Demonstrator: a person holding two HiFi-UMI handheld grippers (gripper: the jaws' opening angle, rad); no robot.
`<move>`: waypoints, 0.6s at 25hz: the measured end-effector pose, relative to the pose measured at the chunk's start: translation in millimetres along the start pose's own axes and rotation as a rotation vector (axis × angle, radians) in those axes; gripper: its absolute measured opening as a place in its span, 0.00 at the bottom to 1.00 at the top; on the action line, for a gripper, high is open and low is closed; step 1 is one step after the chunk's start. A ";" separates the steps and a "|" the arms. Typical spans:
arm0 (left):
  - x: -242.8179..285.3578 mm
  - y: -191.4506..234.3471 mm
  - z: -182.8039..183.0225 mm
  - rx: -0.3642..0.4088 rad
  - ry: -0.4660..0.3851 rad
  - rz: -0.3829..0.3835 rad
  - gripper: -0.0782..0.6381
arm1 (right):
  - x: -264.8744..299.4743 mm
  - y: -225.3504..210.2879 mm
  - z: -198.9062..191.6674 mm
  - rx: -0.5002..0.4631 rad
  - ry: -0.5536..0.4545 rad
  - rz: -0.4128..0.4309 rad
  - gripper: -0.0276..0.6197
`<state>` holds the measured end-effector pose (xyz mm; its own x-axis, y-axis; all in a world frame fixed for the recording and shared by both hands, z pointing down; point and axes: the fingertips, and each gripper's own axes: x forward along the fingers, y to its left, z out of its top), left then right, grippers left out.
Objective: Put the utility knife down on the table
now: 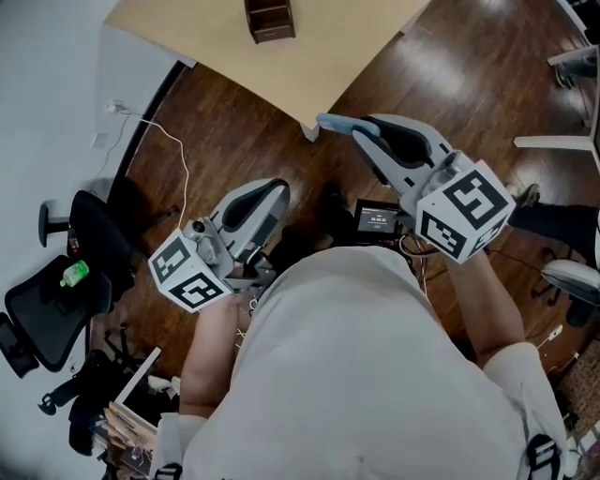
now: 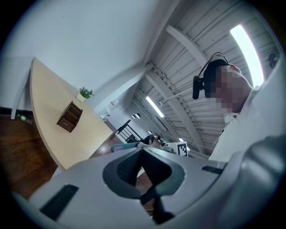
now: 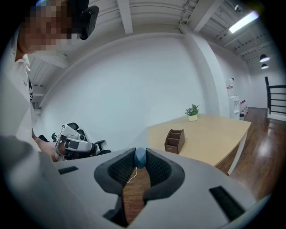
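Note:
The utility knife [image 1: 336,123] is blue-grey and sticks out past the fingertips of my right gripper [image 1: 364,129], which is shut on it in the air over the wooden floor, short of the beige table [image 1: 347,56]. In the right gripper view the knife [image 3: 140,157] shows as a blue end pinched between the black pads, with the table [image 3: 214,134] ahead to the right. My left gripper [image 1: 277,190] hangs lower left with its jaws together and nothing in them. In the left gripper view its jaws [image 2: 142,150] meet at the tip, and the knife [image 2: 126,146] shows just beyond them.
A brown wooden organizer [image 1: 270,19] stands on the table, and a small potted plant [image 3: 192,112] sits at its far end. A black office chair [image 1: 56,295] with a green bottle [image 1: 75,274] is at the left. A white cable [image 1: 173,145] lies on the floor. Chair legs [image 1: 562,141] stand at the right.

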<state>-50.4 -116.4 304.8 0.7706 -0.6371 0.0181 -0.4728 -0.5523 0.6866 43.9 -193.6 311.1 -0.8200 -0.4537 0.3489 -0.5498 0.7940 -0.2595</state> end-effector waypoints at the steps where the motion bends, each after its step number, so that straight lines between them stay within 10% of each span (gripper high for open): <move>1: 3.6 -0.2 1.7 0.001 -0.003 0.004 0.11 | 0.1 -3.3 1.9 -0.002 0.002 0.006 0.15; 15: 7.1 35.1 29.7 -0.015 0.066 -0.041 0.11 | 38.9 -19.5 9.8 0.039 0.007 -0.060 0.15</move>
<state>-74.2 -156.3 307.5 0.8162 -0.5766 0.0374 -0.4339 -0.5690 0.6986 21.1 -230.7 320.8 -0.7844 -0.4970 0.3711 -0.6037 0.7491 -0.2729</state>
